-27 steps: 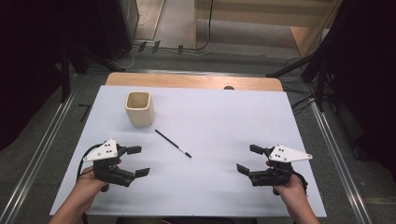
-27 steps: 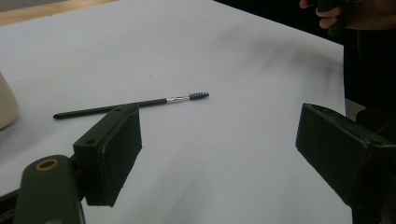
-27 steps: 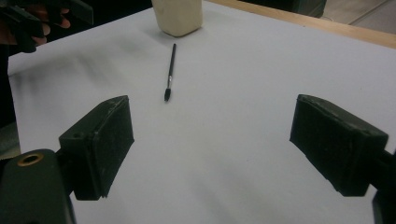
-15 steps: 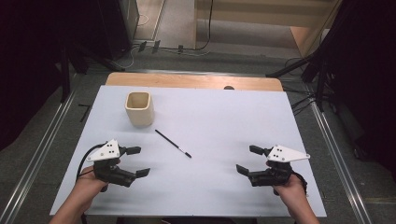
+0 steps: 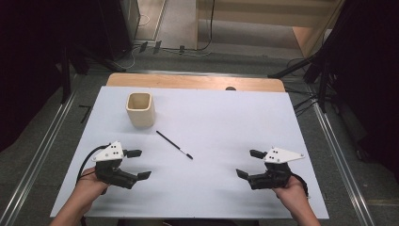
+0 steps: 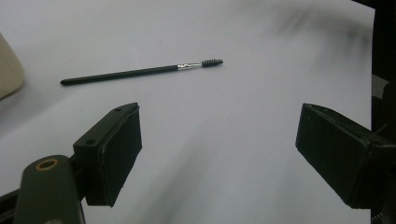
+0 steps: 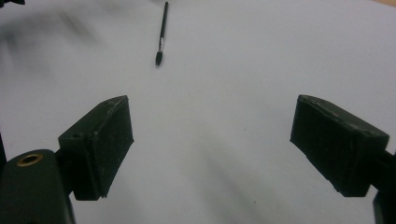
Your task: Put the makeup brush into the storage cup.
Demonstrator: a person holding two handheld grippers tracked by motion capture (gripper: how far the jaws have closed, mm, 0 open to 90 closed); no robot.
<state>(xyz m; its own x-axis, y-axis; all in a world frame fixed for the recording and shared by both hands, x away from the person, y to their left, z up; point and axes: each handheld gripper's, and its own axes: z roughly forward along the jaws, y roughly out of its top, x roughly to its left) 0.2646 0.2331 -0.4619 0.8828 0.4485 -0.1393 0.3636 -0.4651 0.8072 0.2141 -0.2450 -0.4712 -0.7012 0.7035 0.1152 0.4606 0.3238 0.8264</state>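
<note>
So: white table top, matte and smooth, wood strip along the far edge. Far left on it stands a cream cup, squarish with rounded corners, empty as far as I can see.

Left gripper sits near-left, right gripper near-right, both low over the table. Jaws on each are spread wide with nothing between them, black flat rubbery pads facing each other.

Spoolie brush lies flat on the table between the cup and the grippers, left of centre. Thin black stick, silver ferrule, small bristle head. Long axis runs diagonally: handle end far-left toward the cup, bristle end near-right.

Key relation: brush is ahead and slightly right of the left gripper, clearly closer to it than to the right one. Left gripper view shows it lying crosswise ahead of the jaws; right gripper view shows it farther off, nearly end-on, bristle end nearest. Left looks the easier pick, I'd guess.
</note>
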